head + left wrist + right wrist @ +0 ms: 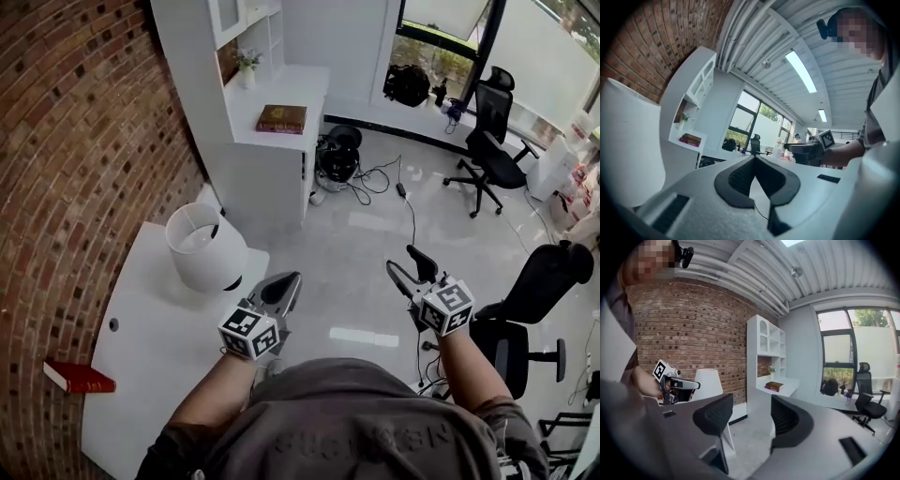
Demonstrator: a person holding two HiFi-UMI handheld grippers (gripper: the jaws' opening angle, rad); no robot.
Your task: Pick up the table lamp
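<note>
The table lamp (202, 246), with a white drum shade and a dark base, stands upright on the white desk (150, 347) by the brick wall. My left gripper (291, 278) is just right of the lamp, off the desk's edge, its jaws shut on nothing. In the left gripper view the jaws (753, 159) meet at the tip, and the lamp shade (628, 140) fills the left side. My right gripper (401, 260) hangs over the floor further right, open and empty. The right gripper view looks between the open jaws (749, 416) at the lamp (708, 383) and the left gripper (677, 385).
A red book (79, 377) lies at the desk's near left. A white shelf unit (272, 150) with a book (281, 118) stands beyond the desk. Cables (375, 178) lie on the grey floor; black office chairs (489, 141) (534, 291) stand at right.
</note>
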